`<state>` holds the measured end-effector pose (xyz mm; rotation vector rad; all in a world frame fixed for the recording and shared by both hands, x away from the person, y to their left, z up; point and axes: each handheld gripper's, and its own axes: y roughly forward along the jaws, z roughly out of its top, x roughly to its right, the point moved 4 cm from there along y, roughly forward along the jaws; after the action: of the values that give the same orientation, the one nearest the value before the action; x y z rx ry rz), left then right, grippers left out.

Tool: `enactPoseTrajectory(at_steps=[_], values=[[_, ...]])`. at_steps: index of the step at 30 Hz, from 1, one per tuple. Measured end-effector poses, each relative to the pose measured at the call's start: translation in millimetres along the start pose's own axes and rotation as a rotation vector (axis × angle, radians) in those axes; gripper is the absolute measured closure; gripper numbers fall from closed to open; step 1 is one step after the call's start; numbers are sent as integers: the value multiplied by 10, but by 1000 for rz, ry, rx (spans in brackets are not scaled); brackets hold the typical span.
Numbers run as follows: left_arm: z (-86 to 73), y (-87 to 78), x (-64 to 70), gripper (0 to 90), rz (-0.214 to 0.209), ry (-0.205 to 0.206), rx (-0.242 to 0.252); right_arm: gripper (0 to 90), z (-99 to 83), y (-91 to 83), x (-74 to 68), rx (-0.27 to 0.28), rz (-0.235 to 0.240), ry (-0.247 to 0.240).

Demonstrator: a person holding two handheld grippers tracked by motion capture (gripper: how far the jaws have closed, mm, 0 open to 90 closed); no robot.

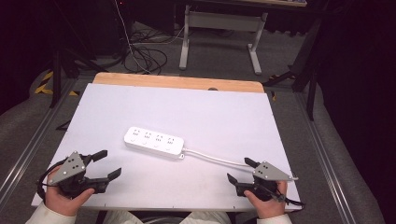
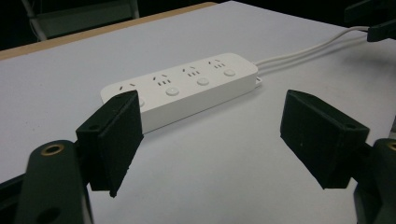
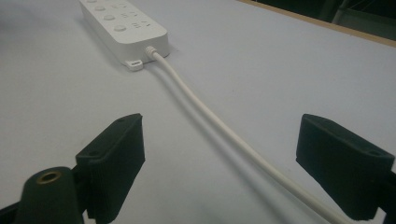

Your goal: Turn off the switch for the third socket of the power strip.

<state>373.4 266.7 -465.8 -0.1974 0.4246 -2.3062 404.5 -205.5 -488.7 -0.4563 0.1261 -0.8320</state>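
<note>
White power strip (image 1: 154, 141) mid-table — both grippers open, seemingly clear.

Power strip (image 3: 125, 24) running off top edge of right gripper view; we are seeing only its cord end. Cord (image 3: 224, 135) leaving frame at bottom right; plug end staying out of our sight. Left black pad of left tongs (image 2: 215, 140) covering near corner of strip (image 2: 187, 88). Socket markings on strip (image 1: 154, 141) reading too small in high view for us.
</note>
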Motion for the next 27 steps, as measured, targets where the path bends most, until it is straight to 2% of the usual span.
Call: enactPoseTrajectory(at_steps=[6,13,20,27], values=[[14,-14,10,223,-2,6,-2,158,1,3,-2,1,2,-7],[19,-23,-1,257,9,-9,-18,158,-2,11,-7,-2,6,-10],[38,-33,13,265,12,12,-19,160,-9,21,-10,-12,9,-12],[58,-40,4,303,7,11,-43,160,-12,28,-20,-15,12,-18]])
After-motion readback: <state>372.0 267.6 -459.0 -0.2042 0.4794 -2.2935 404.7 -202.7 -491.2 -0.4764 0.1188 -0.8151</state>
